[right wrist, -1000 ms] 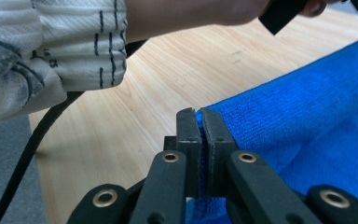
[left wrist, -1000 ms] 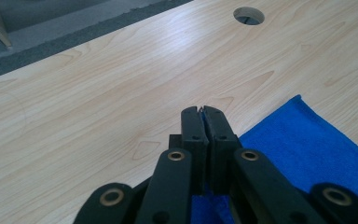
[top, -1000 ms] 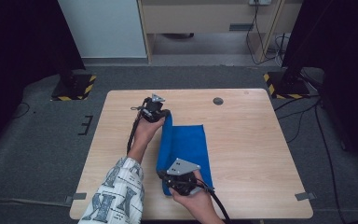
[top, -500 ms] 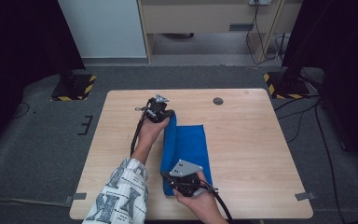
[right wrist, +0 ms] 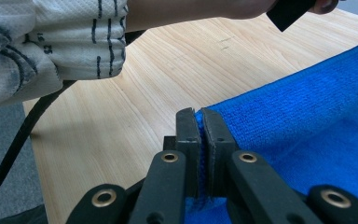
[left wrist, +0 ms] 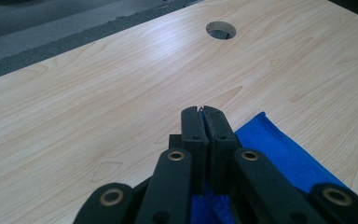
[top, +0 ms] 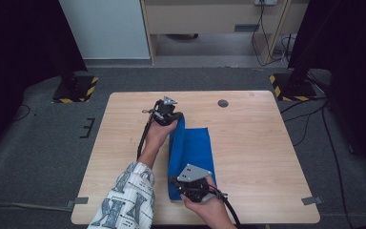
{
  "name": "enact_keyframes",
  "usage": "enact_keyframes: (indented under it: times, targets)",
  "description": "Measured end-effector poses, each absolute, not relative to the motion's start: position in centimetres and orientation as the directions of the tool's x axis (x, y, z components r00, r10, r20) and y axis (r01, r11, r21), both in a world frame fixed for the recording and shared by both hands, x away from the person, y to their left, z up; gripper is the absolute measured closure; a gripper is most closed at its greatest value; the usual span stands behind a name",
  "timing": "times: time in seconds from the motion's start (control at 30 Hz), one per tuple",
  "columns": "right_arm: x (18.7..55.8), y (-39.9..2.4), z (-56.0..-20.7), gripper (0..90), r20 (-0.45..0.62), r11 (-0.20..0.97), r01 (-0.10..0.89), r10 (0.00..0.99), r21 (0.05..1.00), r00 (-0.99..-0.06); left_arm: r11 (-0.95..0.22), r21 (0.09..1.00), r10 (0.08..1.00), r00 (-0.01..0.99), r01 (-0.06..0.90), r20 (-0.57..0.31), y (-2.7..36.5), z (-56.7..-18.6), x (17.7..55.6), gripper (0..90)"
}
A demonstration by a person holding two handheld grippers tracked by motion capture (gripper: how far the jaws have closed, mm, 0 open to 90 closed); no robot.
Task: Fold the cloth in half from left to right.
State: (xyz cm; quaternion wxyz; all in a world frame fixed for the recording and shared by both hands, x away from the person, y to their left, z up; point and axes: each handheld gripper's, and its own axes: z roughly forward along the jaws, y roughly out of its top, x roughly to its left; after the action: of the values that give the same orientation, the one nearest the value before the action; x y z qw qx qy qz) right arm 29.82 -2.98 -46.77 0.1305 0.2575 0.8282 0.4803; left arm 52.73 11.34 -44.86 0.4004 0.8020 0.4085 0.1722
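High view shows my left gripper (top: 175, 116) clamped on the far corner of the blue towel (top: 195, 148) and my right gripper (top: 177, 183) clamped on the near one — both jaws closed on cloth. I judge that holding one long edge at both ends lets me carry it across the table (top: 257, 143) in an even fold — its other half lies flat mid-table.

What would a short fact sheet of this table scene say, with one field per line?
Setting: wooden table, dark floor around it
Cloth: blue towel, partly folded lengthwise
Left claw: shut on the towel's far corner, blue fabric between its jaws
Right claw: shut on the towel's near corner
Person: left hand with patterned sleeve, right hand
Other: round hole in the tabletop near the far edge
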Motion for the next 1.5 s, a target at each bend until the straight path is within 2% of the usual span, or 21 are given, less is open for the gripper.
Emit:
enact_keyframes:
  times: [1.33,1.5]
  targets:
    - [29.2,-6.6,-48.3,86.6,0.065,0.382,0.349,0.59,0.856,-0.805,-0.374,0.773,0.765,0.642,0.513,-0.056,8.1,-46.1,52.7,87.7]
    - [29.2,-7.4,-48.8,86.3,0.081,0.377,0.372,0.602,0.848,-0.794,-0.383,0.751,0.774,0.63,0.538,-0.057,7.7,-46.8,53.0,87.6]
